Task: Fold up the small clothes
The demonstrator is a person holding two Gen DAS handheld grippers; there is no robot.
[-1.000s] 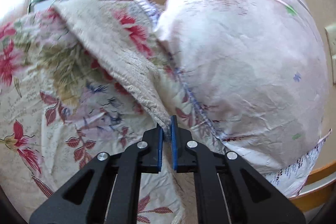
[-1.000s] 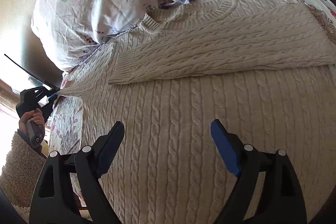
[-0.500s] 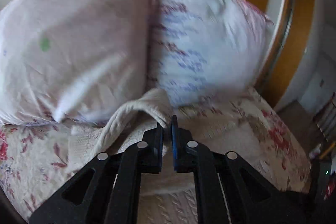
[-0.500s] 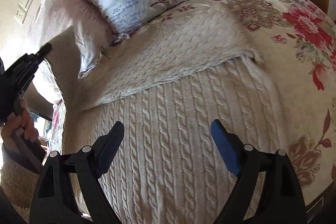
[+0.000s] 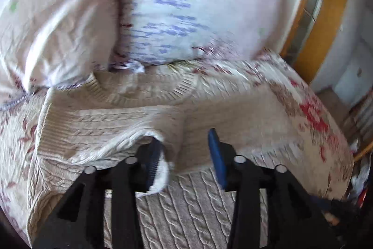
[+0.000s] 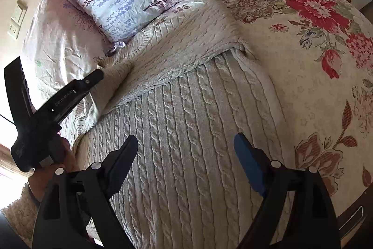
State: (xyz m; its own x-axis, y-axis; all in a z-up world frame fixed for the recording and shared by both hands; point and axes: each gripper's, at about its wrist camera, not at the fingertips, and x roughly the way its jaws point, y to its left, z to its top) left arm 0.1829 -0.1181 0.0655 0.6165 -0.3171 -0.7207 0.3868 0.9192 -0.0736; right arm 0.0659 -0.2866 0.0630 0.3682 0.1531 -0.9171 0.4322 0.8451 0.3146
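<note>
A cream cable-knit sweater lies flat on the floral bedspread, neck toward the pillows. Both sleeves are folded across the chest. My left gripper hovers over the left sleeve with its jaws opening. The sleeve's cuff droops against the left finger, and the pads are not pressing it. In the right wrist view one of that gripper's fingers touches the sleeve end. My right gripper is open above the sweater's body with nothing between its fingers.
Two pale printed pillows lean at the head of the bed, just behind the sweater's collar. A wooden bed frame curves along the right. A hand in a fleecy sleeve holds the left gripper.
The left gripper carried the sleeve from the bed's left side across the sweater's chest, rolled its wrist, and its shut jaws have parted. The right gripper's view shifted toward the sweater's right side.
</note>
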